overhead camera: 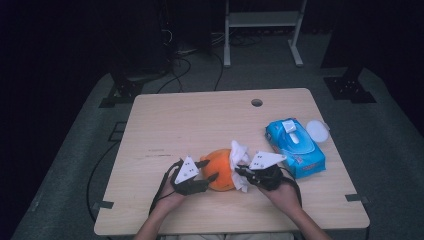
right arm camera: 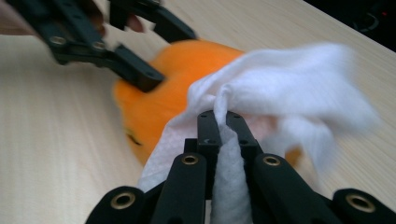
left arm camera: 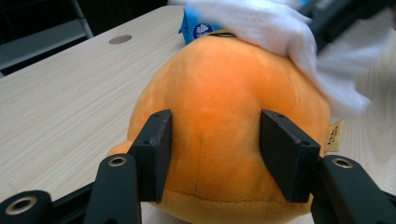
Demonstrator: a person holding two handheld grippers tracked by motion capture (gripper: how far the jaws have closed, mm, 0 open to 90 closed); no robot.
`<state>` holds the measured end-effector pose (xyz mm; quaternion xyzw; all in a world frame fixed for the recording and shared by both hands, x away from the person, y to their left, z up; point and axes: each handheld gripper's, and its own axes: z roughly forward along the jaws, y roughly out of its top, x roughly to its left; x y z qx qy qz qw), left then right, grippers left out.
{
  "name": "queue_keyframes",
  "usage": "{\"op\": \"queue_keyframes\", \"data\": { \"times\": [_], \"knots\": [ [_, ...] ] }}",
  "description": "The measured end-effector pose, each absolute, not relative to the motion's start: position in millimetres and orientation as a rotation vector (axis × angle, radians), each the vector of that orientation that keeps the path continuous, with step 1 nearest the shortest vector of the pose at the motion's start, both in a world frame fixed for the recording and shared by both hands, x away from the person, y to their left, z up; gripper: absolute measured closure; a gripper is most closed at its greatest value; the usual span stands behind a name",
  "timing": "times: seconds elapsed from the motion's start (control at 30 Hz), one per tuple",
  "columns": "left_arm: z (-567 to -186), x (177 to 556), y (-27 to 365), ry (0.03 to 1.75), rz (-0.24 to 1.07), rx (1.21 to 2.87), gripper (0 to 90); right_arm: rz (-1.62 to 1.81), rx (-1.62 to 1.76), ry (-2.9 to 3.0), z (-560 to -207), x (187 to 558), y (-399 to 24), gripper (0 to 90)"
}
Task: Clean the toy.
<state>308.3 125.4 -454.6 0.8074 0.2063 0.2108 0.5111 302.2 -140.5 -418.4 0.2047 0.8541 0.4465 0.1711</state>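
orange plush toy (left arm camera: 224,116): near table's (overhead camera: 200,115) front edge, soft, light | left gripper (left arm camera: 219,154) fingers part-closed, clamping its sides (hold there) | right gripper (right arm camera: 219,123) fingers shut, pinching limp white wipe (right arm camera: 280,88) against toy

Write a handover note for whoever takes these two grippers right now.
Left gripper: jaws closed on the orange plush toy, steadying it on the table.
Right gripper: jaws shut on a white wipe, which is draped against the toy's side that faces the blue wipes pack.
The pack lies to the right of the toy in the high view, with a round white lid beside it.
Done: wipe in the jaws and on the toy.
Left: probably finish wiping the remaining orange surface, then set down toy and wipe.
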Motion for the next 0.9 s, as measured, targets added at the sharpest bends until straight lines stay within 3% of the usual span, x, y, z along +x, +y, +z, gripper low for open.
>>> {"op": "queue_keyframes", "data": {
  "times": [0.1,0.4,0.7,0.9],
  "knots": [
    [-454.3,308.2,127.1,0.494,0.512,1.952,45.6,1.228,0.533,2.430,-417.8,299.6,-131.2,85.5],
    [-454.2,307.4,126.1,0.489,0.514,1.946,45.5,1.205,0.678,2.391,-423.4,315.6,-161.8,85.6],
    [-455.2,309.2,129.6,0.503,0.517,1.955,45.5,1.203,0.550,2.422,-418.8,299.0,-135.5,85.6],
    [-455.3,310.3,130.3,0.512,0.508,1.949,45.5,1.178,0.690,2.390,-423.4,315.8,-160.9,85.6]
  ]
}}
